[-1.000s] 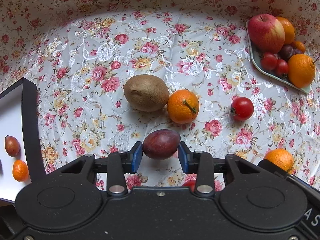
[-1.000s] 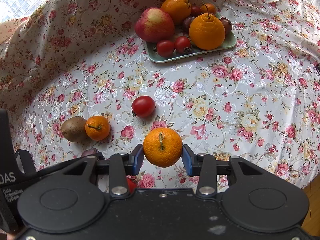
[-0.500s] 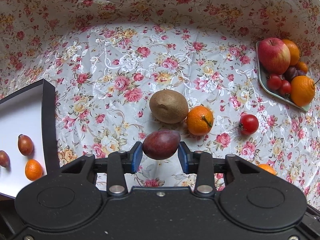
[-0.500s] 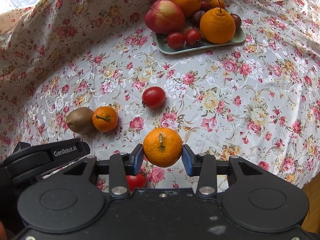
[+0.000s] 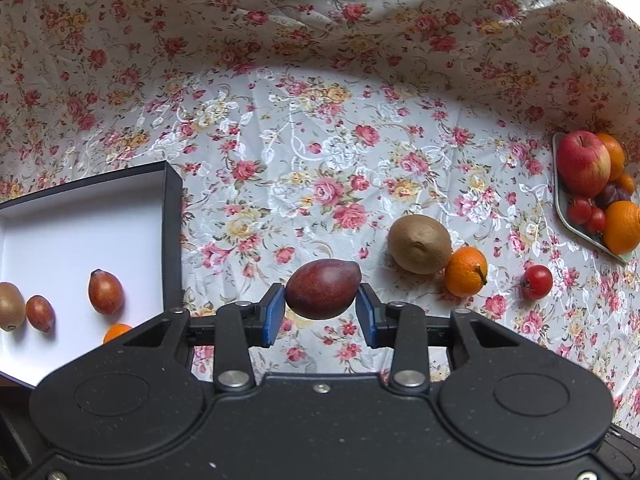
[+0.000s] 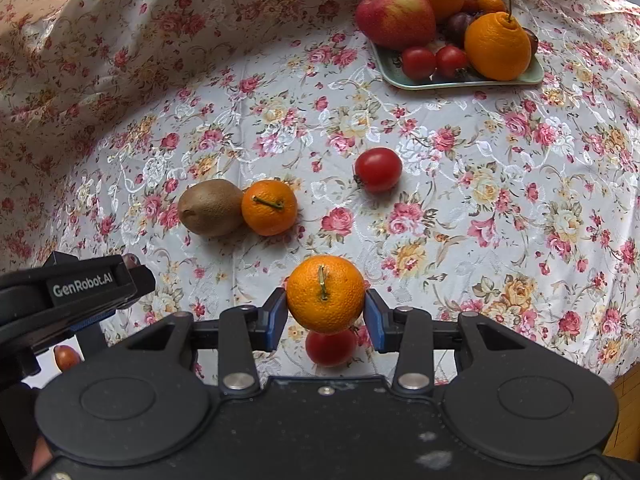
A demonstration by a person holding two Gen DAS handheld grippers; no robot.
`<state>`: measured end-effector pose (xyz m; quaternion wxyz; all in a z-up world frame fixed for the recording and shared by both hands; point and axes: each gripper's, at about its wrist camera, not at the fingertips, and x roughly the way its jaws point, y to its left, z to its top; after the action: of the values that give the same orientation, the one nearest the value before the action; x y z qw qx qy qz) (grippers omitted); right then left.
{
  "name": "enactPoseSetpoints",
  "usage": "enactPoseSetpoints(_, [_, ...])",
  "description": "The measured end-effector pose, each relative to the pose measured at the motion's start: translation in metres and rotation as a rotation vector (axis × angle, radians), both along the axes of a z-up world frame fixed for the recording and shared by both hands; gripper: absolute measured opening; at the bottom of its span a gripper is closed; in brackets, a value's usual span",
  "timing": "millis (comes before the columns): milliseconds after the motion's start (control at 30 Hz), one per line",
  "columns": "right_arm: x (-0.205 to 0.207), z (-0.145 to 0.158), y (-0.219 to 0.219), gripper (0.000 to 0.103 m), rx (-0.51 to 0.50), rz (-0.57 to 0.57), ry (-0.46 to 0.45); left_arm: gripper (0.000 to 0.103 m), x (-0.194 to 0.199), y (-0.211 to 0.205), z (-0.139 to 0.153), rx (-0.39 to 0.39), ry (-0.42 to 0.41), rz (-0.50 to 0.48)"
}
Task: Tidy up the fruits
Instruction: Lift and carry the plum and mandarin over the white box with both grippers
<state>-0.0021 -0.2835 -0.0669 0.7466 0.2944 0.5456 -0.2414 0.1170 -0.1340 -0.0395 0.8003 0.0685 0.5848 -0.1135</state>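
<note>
My left gripper (image 5: 322,314) is shut on a dark red plum (image 5: 322,289), held above the floral cloth just right of a black box (image 5: 170,216) with a white floor. Inside the box lie two reddish fruits (image 5: 105,291), a kiwi (image 5: 10,306) and a small orange (image 5: 116,332). My right gripper (image 6: 326,318) is shut on a mandarin (image 6: 325,294), with a tomato (image 6: 331,348) on the cloth under it. Loose on the cloth are a kiwi (image 6: 210,207), a mandarin (image 6: 269,207) touching it, and a tomato (image 6: 378,170).
A pale green tray (image 6: 460,80) at the far right holds an apple (image 6: 394,14), oranges, tomatoes and plums. The left gripper's body (image 6: 72,292) shows at the left edge of the right wrist view. The floral cloth rises in folds at the back.
Both grippers moved left with their fruit still held. The black box came further into the left wrist view, and the tray, kiwi and mandarin slid right.
</note>
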Motion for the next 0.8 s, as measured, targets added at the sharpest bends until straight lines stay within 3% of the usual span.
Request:
enactPoseSetpoints(400, [0.037, 0.001, 0.053, 0.042, -0.006, 0.125, -0.010, 0.047, 0.023, 0.067, 0.014, 0.003, -0.045, 0.117])
enactPoseSetpoints(800, [0.067, 0.008, 0.119, 0.042, -0.039, 0.293, -0.095, 0.047, 0.043, 0.146, 0.022, 0.052, -0.104, 0.256])
